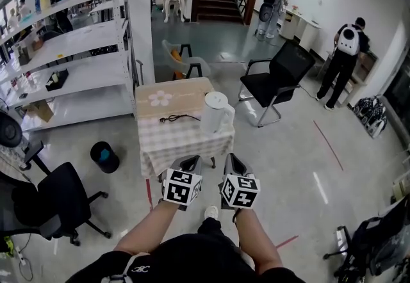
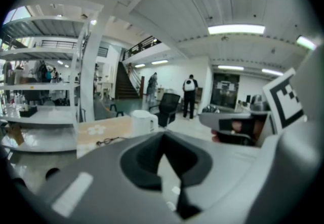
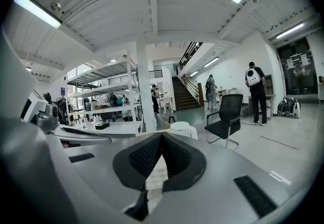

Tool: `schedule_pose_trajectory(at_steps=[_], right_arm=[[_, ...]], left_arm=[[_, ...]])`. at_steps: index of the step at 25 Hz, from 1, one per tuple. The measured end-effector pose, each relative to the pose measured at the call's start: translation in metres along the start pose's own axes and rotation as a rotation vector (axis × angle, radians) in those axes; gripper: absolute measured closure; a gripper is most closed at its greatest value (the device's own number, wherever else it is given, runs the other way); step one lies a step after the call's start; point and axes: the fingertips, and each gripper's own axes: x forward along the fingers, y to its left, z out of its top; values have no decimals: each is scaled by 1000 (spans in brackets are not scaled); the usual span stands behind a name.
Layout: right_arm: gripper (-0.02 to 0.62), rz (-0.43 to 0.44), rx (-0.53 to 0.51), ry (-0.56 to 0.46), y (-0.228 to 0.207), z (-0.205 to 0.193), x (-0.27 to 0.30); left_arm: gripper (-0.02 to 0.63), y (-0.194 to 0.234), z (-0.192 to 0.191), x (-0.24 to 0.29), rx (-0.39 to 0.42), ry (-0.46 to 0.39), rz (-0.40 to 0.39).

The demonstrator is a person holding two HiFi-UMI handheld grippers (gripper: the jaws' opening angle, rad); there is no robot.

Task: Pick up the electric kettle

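Note:
The white electric kettle (image 1: 216, 112) stands upright near the right edge of a small table (image 1: 186, 141) covered with a checked cloth. A black cord (image 1: 178, 118) lies to its left on the cloth. My left gripper (image 1: 188, 163) and right gripper (image 1: 232, 161) are side by side at the table's near edge, short of the kettle, both shut and empty. The left gripper view shows the kettle (image 2: 143, 121) and cord (image 2: 109, 140) beyond the shut left gripper (image 2: 163, 140). From the right gripper view, the kettle (image 3: 183, 127) sits just past the shut right gripper (image 3: 161, 137).
A black office chair (image 1: 275, 80) stands right of the table, another (image 1: 48, 202) at the near left. A black bin (image 1: 104, 157) sits on the floor left of the table. White shelving (image 1: 70, 64) fills the left side. A person (image 1: 346, 61) stands far right.

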Motion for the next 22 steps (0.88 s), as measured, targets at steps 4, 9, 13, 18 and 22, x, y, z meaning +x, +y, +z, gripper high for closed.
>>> schedule_pose_trajectory(at_steps=[4, 9, 13, 18, 22], right_arm=[[597, 13, 11, -5, -27, 14, 41], [597, 32, 16, 11, -62, 33, 92], [597, 58, 8, 14, -83, 46, 130], [597, 77, -13, 27, -110, 54, 167], [597, 84, -7, 50, -130, 53, 193]], left_arm=[[607, 10, 16, 44, 6, 4, 13], [607, 17, 40, 98, 11, 20, 22], [607, 25, 54, 139, 11, 25, 35], [607, 33, 70, 181, -2, 24, 53], [607, 39, 76, 208, -18, 26, 57]])
